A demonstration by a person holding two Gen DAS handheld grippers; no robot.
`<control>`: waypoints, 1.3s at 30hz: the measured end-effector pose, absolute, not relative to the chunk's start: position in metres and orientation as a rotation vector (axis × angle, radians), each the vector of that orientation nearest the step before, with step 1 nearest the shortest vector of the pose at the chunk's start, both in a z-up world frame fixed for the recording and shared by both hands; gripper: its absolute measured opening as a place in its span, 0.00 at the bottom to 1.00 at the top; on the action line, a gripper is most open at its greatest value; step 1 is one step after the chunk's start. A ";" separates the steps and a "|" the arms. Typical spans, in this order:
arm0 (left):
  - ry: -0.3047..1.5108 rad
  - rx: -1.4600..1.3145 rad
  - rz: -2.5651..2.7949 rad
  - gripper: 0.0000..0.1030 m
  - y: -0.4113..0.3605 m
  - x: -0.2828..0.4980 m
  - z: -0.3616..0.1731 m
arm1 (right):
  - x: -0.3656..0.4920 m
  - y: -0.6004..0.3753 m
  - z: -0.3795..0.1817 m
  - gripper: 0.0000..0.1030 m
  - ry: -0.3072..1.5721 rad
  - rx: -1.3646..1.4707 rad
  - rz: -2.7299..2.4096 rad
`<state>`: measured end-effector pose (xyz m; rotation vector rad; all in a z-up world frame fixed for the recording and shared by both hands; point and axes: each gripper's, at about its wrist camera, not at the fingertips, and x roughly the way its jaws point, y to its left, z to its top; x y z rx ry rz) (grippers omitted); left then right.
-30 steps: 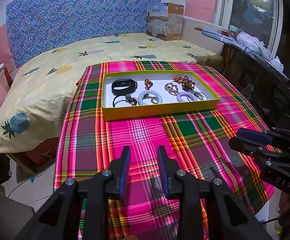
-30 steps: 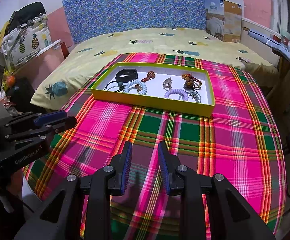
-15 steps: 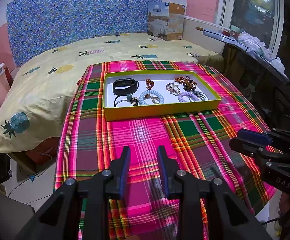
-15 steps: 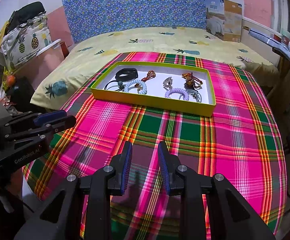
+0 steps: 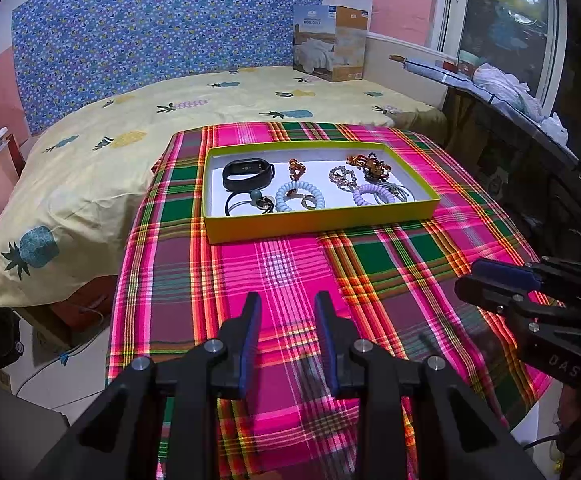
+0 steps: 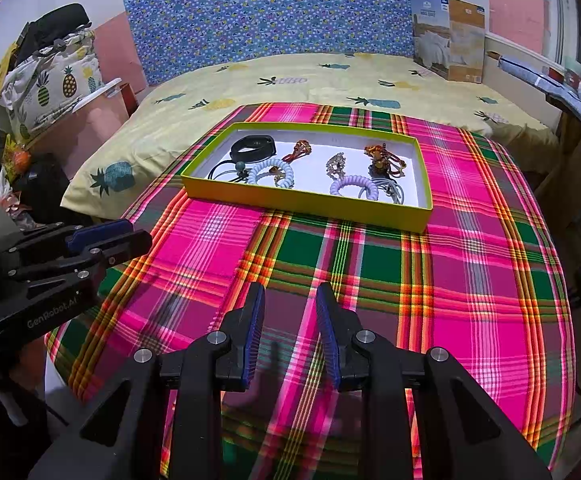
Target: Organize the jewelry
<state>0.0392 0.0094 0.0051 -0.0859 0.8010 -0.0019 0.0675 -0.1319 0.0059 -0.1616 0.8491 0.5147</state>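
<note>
All the jewelry is seen lying inside the yellow-rimmed tray point(image 5: 318, 226) at the far half of the plaid tablecloth point(image 5: 286, 268). A black band point(image 5: 247, 173) and a pale blue coil bracelet point(image 5: 300, 201) are placed toward its left. A lilac coil bracelet point(image 5: 373, 194) and an amber beaded piece point(image 5: 369, 165) are gathered toward its right. No piece is seen on the cloth outside the tray.

The left gripper point(image 5: 286, 320) is held low over the near cloth, its jaws parted by a moderate gap, and nothing is gripped. The right gripper point(image 6: 289, 312) is held likewise, parted and empty. Both are kept well short of the tray.

Two readings are allowed: pieces gathered in the tray already, or a tray whose pieces are yet to be sorted. The step in hand cannot be settled from this, so no particular reach can be called.
</note>
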 end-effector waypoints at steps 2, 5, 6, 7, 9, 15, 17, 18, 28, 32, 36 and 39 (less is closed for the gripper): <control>0.801 -0.083 0.001 0.28 0.009 0.039 0.006 | 0.068 -0.132 0.007 0.26 0.847 -0.162 0.515; 0.801 -0.085 -0.001 0.28 0.008 0.039 0.006 | 0.068 -0.132 0.007 0.26 0.847 -0.162 0.515; 0.801 -0.083 0.000 0.28 0.008 0.039 0.006 | 0.068 -0.132 0.006 0.26 0.847 -0.162 0.515; 0.802 -0.080 0.003 0.28 0.008 0.039 0.006 | 0.068 -0.132 0.006 0.26 0.848 -0.162 0.515; 0.803 -0.076 0.006 0.28 0.008 0.039 0.006 | 0.068 -0.132 0.006 0.26 0.848 -0.162 0.515; 0.804 -0.072 0.006 0.28 0.006 0.039 0.007 | 0.068 -0.132 0.006 0.26 0.848 -0.161 0.515; 0.805 -0.073 0.006 0.28 0.006 0.039 0.006 | 0.068 -0.132 0.007 0.26 0.848 -0.161 0.515; 0.805 -0.073 0.007 0.28 0.006 0.039 0.006 | 0.068 -0.132 0.006 0.26 0.849 -0.161 0.515; 0.812 -0.076 0.003 0.28 0.005 0.039 0.003 | 0.068 -0.132 0.006 0.26 0.849 -0.161 0.515; 0.814 -0.079 0.003 0.28 0.005 0.039 0.002 | 0.068 -0.132 0.007 0.26 0.849 -0.162 0.515; 0.814 -0.078 0.002 0.28 0.005 0.039 0.002 | 0.068 -0.132 0.007 0.26 0.849 -0.161 0.515; 0.815 -0.077 0.005 0.28 0.005 0.039 0.002 | 0.068 -0.132 0.007 0.26 0.849 -0.161 0.516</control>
